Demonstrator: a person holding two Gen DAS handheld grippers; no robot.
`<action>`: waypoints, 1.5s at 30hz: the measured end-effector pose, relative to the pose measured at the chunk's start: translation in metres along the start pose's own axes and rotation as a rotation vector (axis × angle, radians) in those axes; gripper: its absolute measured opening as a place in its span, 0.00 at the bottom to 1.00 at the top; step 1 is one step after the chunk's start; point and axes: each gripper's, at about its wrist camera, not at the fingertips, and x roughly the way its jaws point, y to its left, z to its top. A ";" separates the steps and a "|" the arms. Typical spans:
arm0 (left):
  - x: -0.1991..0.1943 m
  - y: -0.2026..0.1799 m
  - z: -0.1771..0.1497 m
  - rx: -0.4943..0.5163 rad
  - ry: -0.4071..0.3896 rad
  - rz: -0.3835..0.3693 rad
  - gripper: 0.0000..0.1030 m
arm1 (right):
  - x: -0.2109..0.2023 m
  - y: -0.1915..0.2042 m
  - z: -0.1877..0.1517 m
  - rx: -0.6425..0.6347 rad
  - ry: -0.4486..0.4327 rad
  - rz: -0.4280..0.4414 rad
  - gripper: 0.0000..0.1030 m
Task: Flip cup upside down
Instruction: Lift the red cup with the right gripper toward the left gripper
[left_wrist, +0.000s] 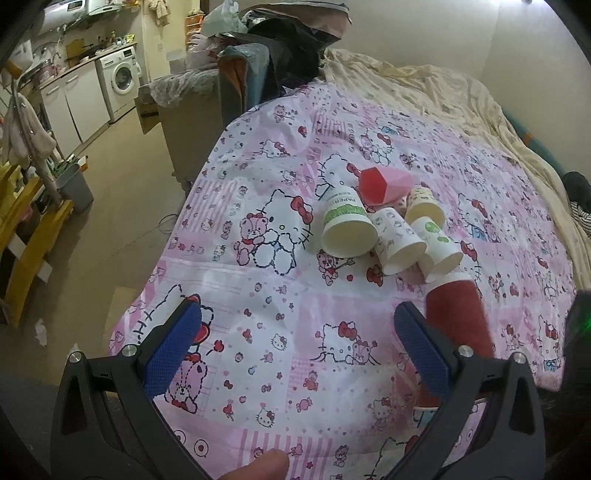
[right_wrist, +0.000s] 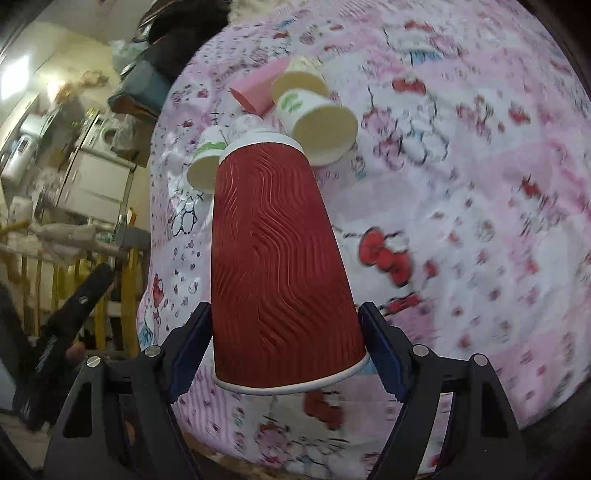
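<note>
A red ribbed paper cup (right_wrist: 277, 266) sits between the fingers of my right gripper (right_wrist: 286, 339), which is shut on its wide rim end; its base points away from the camera. The cup also shows in the left wrist view (left_wrist: 458, 317), behind the right finger of my left gripper (left_wrist: 295, 332). My left gripper is open and empty above the pink Hello Kitty cloth (left_wrist: 258, 295).
Several paper cups lie on their sides in a cluster: a green-banded white one (left_wrist: 347, 229), a patterned white one (left_wrist: 399, 240), a green-dotted one (left_wrist: 439, 243), a yellowish one (left_wrist: 424, 206) and a pink-red one (left_wrist: 384, 184). A cream sheet (left_wrist: 443, 96) covers the far bed. The bed's left edge drops to the floor (left_wrist: 122, 221).
</note>
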 end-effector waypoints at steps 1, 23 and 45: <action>0.001 0.001 0.001 -0.002 0.003 0.003 1.00 | 0.004 0.002 -0.004 0.006 0.002 -0.005 0.80; 0.010 -0.002 0.004 0.004 0.026 0.014 1.00 | 0.041 -0.012 -0.006 0.047 0.088 0.006 0.92; 0.032 -0.016 -0.018 0.082 0.158 0.011 1.00 | -0.046 -0.064 0.020 -0.038 -0.042 -0.075 0.93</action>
